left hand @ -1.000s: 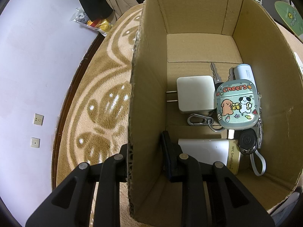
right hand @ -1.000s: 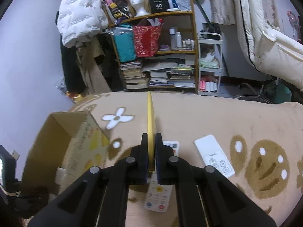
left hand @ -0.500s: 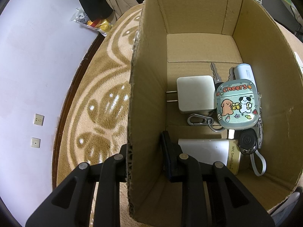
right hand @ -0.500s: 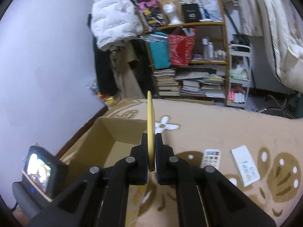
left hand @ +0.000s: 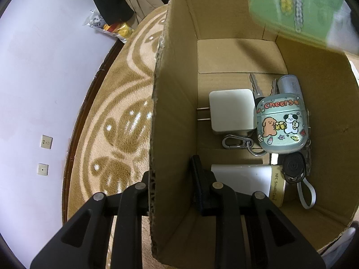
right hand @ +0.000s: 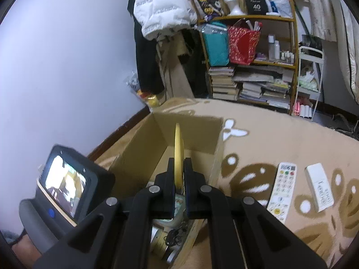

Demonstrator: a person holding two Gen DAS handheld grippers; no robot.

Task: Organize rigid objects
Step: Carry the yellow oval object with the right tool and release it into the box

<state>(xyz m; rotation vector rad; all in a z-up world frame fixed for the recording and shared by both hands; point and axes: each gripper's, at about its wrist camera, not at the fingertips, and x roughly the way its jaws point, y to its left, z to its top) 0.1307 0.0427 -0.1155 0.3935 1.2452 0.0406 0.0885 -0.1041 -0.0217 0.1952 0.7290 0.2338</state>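
While the left gripper [left hand: 174, 177] pinches the cardboard box [left hand: 177, 89] wall, charger [left hand: 231, 111] and earbud case [left hand: 280, 125] lying inside, the right gripper [right hand: 179, 174] clamps a thin yellow-green disc [right hand: 178, 143] edge-on above that box [right hand: 190, 134].

Contents of scene, by count.
One box [left hand: 175, 112], one charger [left hand: 231, 111], one earbud case [left hand: 280, 126], two remotes [right hand: 281, 191], two grippers [right hand: 179, 177].

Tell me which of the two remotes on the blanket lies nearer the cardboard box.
The remote with coloured buttons: it lies between the cardboard box and the plain white remote, which sits farther right.
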